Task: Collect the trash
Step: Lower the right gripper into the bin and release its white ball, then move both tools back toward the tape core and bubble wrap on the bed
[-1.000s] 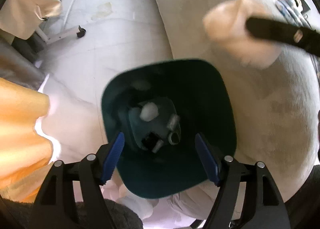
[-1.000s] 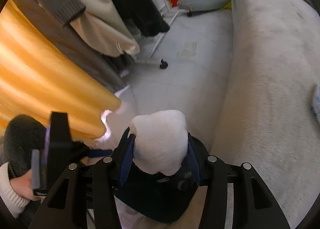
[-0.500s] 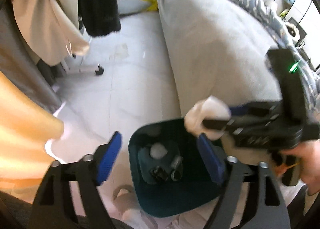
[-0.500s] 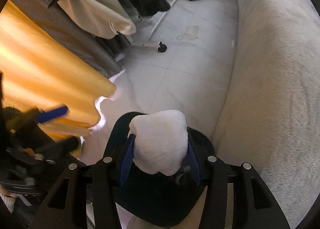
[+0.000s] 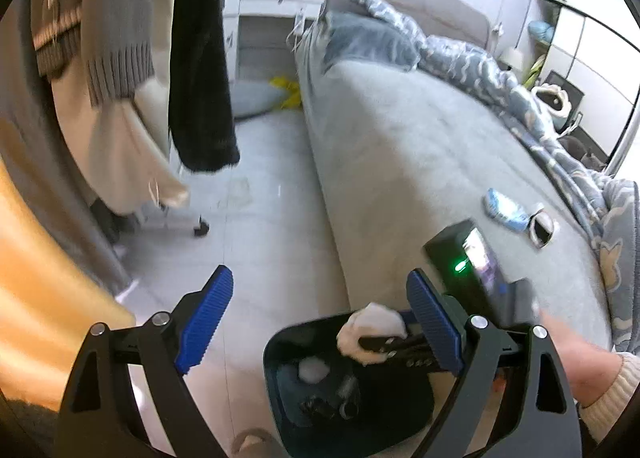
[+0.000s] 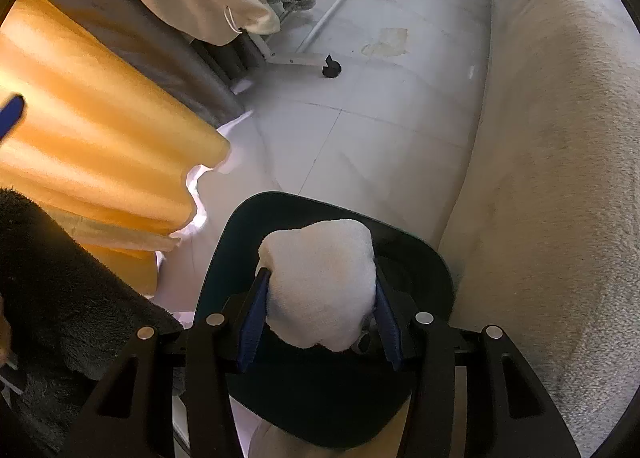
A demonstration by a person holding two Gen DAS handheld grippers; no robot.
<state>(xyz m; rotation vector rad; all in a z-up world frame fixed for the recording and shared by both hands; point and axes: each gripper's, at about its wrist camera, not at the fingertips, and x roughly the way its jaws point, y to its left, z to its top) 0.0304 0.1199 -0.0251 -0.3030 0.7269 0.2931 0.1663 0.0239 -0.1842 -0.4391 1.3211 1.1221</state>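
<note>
My right gripper (image 6: 318,322) is shut on a crumpled white tissue wad (image 6: 320,282) and holds it over the mouth of a dark teal trash bin (image 6: 224,258) on the floor. In the left wrist view the same wad (image 5: 372,328) shows at the bin's rim (image 5: 280,338), held by the right gripper (image 5: 384,342). Several small scraps lie inside the bin (image 5: 316,372). My left gripper (image 5: 320,322) is open and empty, raised above the bin. A blue-white wrapper (image 5: 504,212) and a small round scrap (image 5: 542,228) lie on the bed.
A grey bed (image 5: 400,146) with a blue duvet (image 5: 480,66) runs along the right. A wheeled clothes rack (image 6: 304,58) with hanging garments (image 5: 120,58) stands left. An orange curtain (image 6: 100,146) hangs at the left. A paper scrap (image 6: 388,42) lies on the tiled floor.
My left gripper has tilted up from looking down into the bin to facing the room. My right gripper has carried the tissue wad forward over the bin's mouth.
</note>
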